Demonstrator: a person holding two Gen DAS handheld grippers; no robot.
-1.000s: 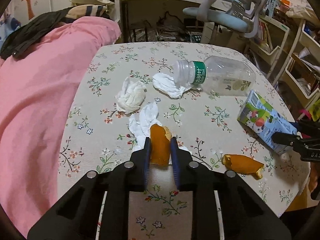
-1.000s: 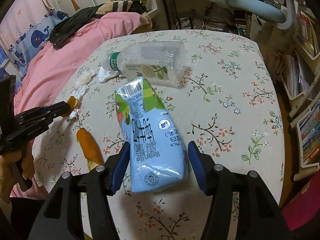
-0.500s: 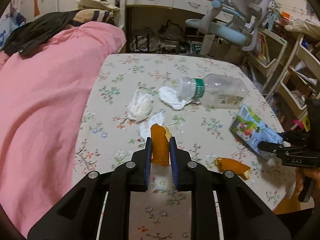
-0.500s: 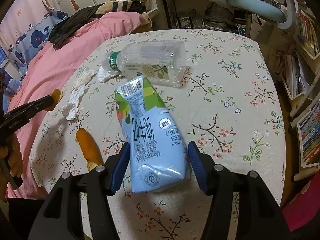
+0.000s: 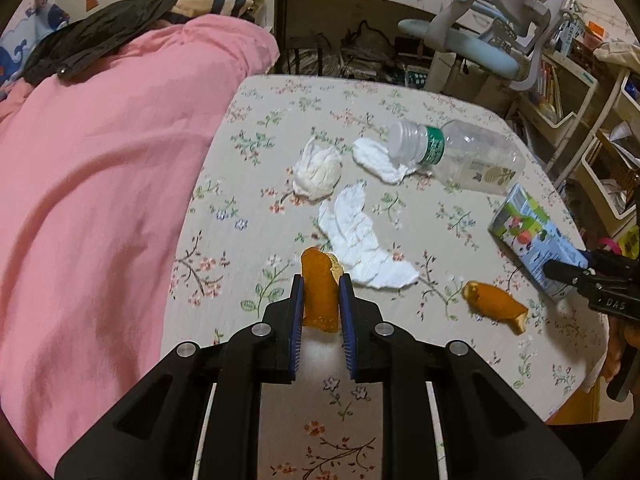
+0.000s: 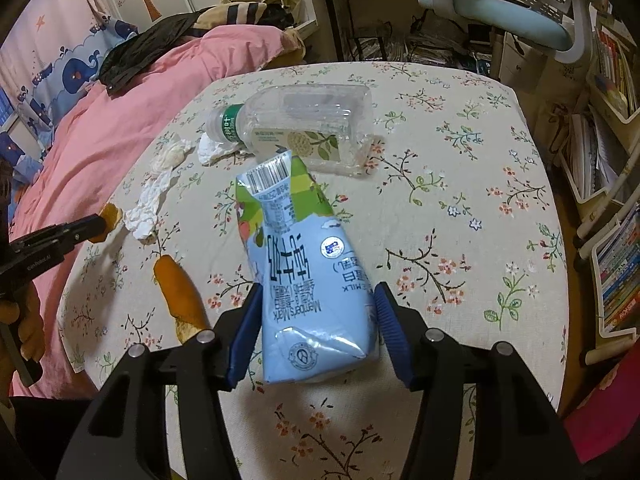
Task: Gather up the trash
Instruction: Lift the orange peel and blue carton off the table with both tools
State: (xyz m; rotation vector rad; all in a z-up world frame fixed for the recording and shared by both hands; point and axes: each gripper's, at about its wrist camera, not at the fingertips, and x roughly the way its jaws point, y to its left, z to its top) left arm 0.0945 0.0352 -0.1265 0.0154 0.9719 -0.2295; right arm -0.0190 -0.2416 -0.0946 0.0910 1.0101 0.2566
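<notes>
Two black grippers with blue finger pads are in view over a round table (image 5: 256,184) covered in beige floral cloth. Left gripper (image 5: 320,292): jaws narrow, pinching an upright piece of orange peel (image 5: 318,296), held above the cloth near the table's left edge. Right gripper (image 6: 316,320): jaws set wide around a crumpled blue-and-green milk carton (image 6: 308,280) (whether the pads actually press its sides, I cannot tell).

On the cloth: a second orange peel strip (image 5: 494,307) lying flat, just left of the carton; three crumpled white tissues, one long (image 5: 356,236), one balled (image 5: 316,170), one under the neck of a clear, uncapped plastic bottle with a green label band (image 5: 460,156). The bottle lies on its side, just beyond the carton's top. A pink quilt (image 5: 100,184) lies left of the table.
</notes>
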